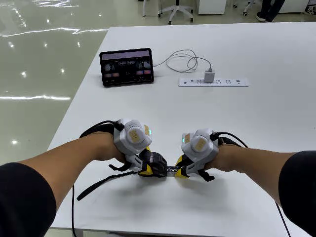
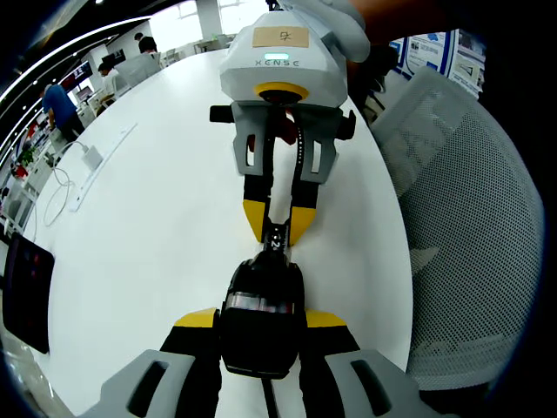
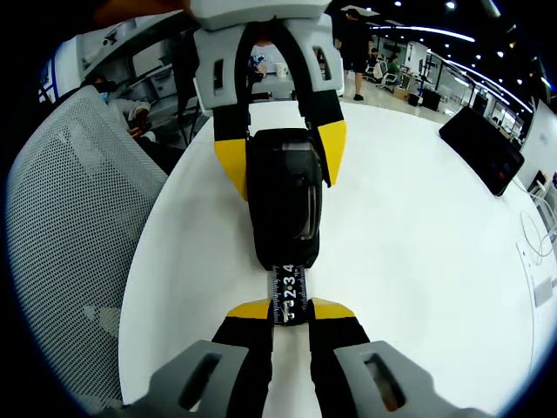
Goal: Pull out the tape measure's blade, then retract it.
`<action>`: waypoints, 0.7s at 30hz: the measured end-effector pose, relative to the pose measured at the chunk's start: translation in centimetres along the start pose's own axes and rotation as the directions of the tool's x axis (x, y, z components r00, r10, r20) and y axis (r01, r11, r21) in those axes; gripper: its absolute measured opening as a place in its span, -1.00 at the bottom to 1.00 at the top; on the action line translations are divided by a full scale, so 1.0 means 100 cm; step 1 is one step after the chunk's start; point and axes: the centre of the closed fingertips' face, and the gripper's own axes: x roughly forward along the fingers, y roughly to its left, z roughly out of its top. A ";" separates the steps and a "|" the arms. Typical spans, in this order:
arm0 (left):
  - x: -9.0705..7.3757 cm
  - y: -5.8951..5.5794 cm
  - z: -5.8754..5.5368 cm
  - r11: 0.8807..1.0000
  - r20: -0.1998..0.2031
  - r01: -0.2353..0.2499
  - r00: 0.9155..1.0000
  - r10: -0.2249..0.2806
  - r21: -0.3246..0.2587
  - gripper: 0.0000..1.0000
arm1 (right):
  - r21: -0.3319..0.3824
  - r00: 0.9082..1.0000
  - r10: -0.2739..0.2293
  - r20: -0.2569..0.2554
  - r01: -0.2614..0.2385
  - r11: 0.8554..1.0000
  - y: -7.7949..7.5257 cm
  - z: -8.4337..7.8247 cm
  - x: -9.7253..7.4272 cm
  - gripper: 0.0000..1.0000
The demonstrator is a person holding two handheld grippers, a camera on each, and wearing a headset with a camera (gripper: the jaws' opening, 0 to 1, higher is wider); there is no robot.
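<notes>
From my feed, both grippers sit low at the near edge of the white tabletop (image 1: 237, 118), facing each other. The left gripper (image 2: 261, 318) is clamped on the black tape measure (image 3: 283, 200): its yellow-tipped jaws press the two sides of the case, which rests on the tabletop. The right gripper (image 3: 290, 311) is closed on the blade (image 3: 288, 292), pinching it just outside the case's mouth. In the right gripper view I read the numerals 2, 3 and 4 on the dark strip between my jaws (so only a short length is out). The blade runs straight from the case to the right gripper, and the two sets of jaws are near each other with the case between them.

In the head view the tape measure lies between the two grippers, directly in front of me. Farther back on the tabletop a tablet (image 1: 127, 66) stands with its screen lit, and to its right lies a white power strip (image 1: 213, 82) with a charger (image 1: 209, 76) plugged in and a looped cable (image 1: 182, 60). A grey mesh chair (image 2: 461, 218) is beside the tabletop's edge.
</notes>
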 end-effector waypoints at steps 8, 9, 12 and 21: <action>0.000 0.000 0.000 1.000 0.001 0.002 1.000 -0.002 -0.004 -0.40 | -0.002 1.000 -0.003 -0.001 0.003 1.000 0.000 0.000 -0.001 -0.79; 0.000 0.000 0.000 1.000 0.002 0.002 1.000 -0.002 -0.004 -0.40 | -0.001 1.000 -0.002 -0.001 0.002 1.000 0.000 0.000 -0.001 -0.79; 0.000 0.000 0.001 1.000 0.006 0.003 1.000 -0.003 -0.006 -0.40 | -0.002 1.000 -0.003 -0.004 0.003 1.000 -0.001 -0.002 -0.001 -0.79; 0.000 0.000 0.001 1.000 0.010 0.002 1.000 -0.002 -0.007 -0.40 | 0.004 1.000 -0.006 -0.008 0.006 1.000 -0.001 -0.004 -0.003 -0.79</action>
